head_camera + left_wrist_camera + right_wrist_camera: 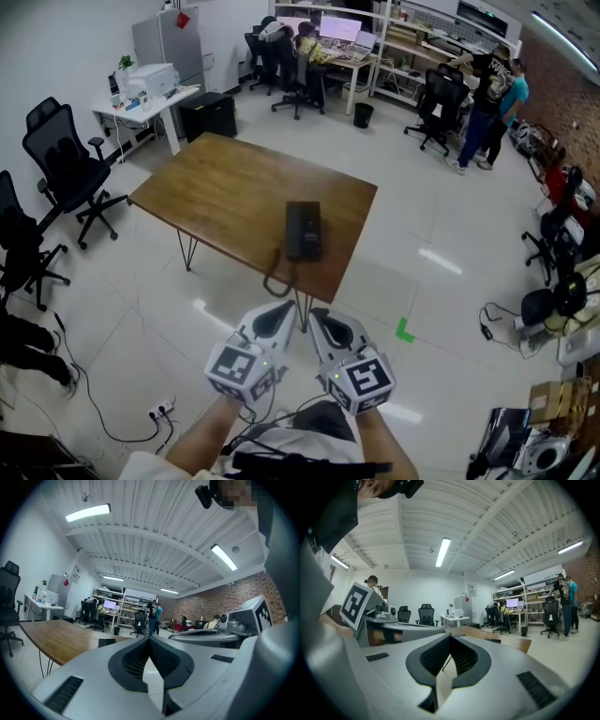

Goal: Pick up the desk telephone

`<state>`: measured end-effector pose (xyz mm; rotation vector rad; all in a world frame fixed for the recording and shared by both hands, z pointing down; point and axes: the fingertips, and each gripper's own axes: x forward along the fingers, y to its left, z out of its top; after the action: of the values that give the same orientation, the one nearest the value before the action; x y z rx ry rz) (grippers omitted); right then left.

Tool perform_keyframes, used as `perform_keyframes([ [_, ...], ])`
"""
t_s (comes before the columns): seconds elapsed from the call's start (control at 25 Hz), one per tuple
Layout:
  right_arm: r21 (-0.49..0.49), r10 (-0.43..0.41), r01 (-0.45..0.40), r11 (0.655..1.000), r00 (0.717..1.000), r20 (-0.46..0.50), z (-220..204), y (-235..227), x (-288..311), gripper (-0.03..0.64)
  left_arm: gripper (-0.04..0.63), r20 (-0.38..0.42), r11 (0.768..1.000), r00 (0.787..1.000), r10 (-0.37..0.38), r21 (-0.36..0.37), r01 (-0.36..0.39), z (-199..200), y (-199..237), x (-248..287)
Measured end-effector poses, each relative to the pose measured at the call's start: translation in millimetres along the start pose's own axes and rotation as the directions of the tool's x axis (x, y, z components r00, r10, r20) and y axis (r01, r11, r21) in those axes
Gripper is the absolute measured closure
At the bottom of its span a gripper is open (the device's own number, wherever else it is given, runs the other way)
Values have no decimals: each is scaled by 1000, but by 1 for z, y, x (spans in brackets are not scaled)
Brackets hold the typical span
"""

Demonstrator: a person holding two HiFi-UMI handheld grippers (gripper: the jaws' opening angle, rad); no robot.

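the desk telephone [303, 230] lies flat on the wooden table [225, 192], towards the near right edge, its long side pointing away from me; a dark cord [275, 279] loops off the table edge just in front of it and hangs down by the table leg; the phone is well apart from both my grippers, and nothing touches it.

i judge it a stiff plastic box, smooth and a bit slippery, with some weight to it; if a handset sits loose on top it could slide or drop off when the body tilts, though from here i can't make out a separate handset; the cord may drag or snag on the edge as the phone comes up; i'd take it across the narrow width, one jaw on each long side near the middle, and keep it level.

my left gripper [279, 319] is held low and close to my body, short of the table, pointing towards the phone; in the left gripper view its jaws are pressed together at the tips with nothing between them; my right gripper [330, 328] sits just beside it, and its own view shows the same, tips meeting and nothing held; both would have to spread wider than the phone's body before either can take it; the pickup has not begun.
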<state>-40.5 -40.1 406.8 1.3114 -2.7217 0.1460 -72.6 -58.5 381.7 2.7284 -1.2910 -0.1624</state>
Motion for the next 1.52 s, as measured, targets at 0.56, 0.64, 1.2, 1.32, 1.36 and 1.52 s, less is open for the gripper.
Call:
perform_keyframes([
  [0.56,27,17,-17,999,1000,5,0,-44,53,615,595,-23,1000,1000,-6,14,6,-7,33,53],
  [0.64,33,21,-21,999,1000,1,-2,-55,62,615,595,-25,1000,1000,-2,23,3,-9,40,66],
  [1.2,54,77,-73,996,995,-60,-10,-120,122,614,595,-54,998,997,52,-22,-53,-24,88,136],
  [1.32,71,81,-77,995,994,-68,-15,-134,133,614,595,-67,998,996,51,-44,-54,-33,98,149],
  [1.36,77,84,-79,994,994,-70,-17,-139,137,615,595,-66,997,997,50,-49,-53,-35,102,152],
  [1.52,100,106,-96,990,989,-103,-28,-156,153,568,595,-87,996,994,60,-65,-65,-49,118,169],
])
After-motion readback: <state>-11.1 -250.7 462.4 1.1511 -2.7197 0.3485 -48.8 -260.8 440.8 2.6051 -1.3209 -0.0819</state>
